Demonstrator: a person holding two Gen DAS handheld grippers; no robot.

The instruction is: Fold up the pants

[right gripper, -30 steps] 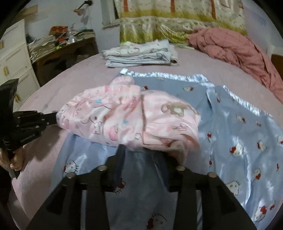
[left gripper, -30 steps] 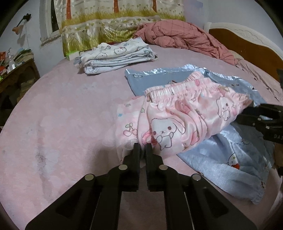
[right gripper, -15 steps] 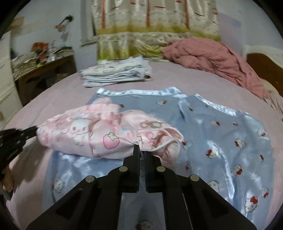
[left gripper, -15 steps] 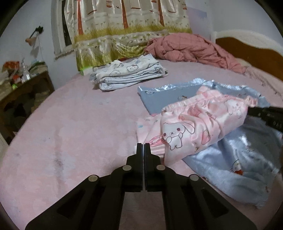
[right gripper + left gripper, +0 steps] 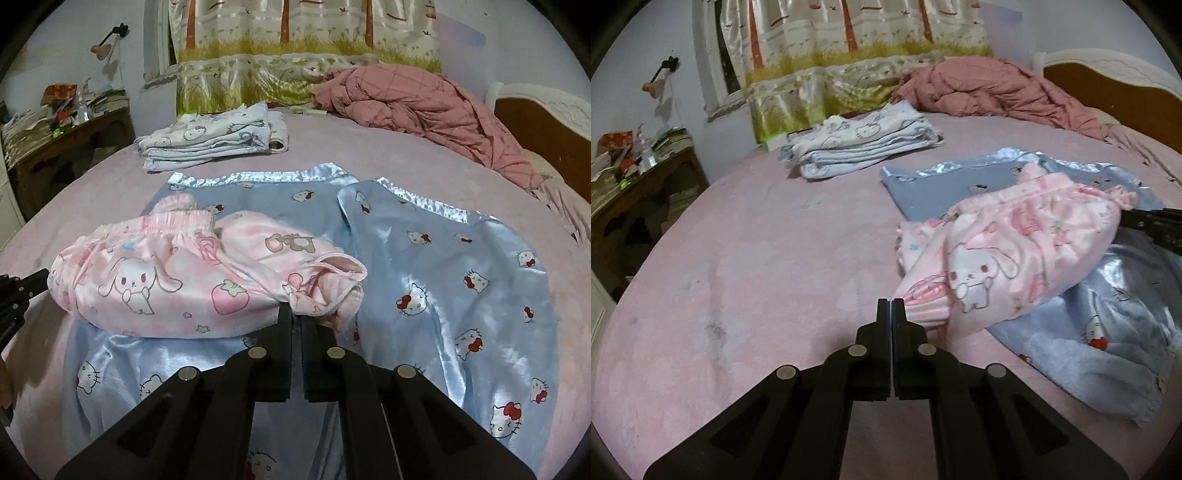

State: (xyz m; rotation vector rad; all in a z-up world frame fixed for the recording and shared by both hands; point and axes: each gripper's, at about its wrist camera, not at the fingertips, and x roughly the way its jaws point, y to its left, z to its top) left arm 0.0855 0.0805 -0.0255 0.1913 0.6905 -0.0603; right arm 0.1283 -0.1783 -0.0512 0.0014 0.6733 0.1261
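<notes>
My bed [image 5: 768,236] carries blue pyjamas [image 5: 436,266] spread toward its right edge. The pink pants [image 5: 166,280] lie bunched on them. My left gripper [image 5: 891,306] is closed, empty, beside the pants; my right gripper [image 5: 295,314] pinches their hem.

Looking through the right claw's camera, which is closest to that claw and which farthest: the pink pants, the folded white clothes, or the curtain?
1. Pink pants: right at the right claw tips, slightly left.
2. Folded white clothes: farther up the bed, to the left.
3. Curtain: farthest, on the back wall.
</notes>
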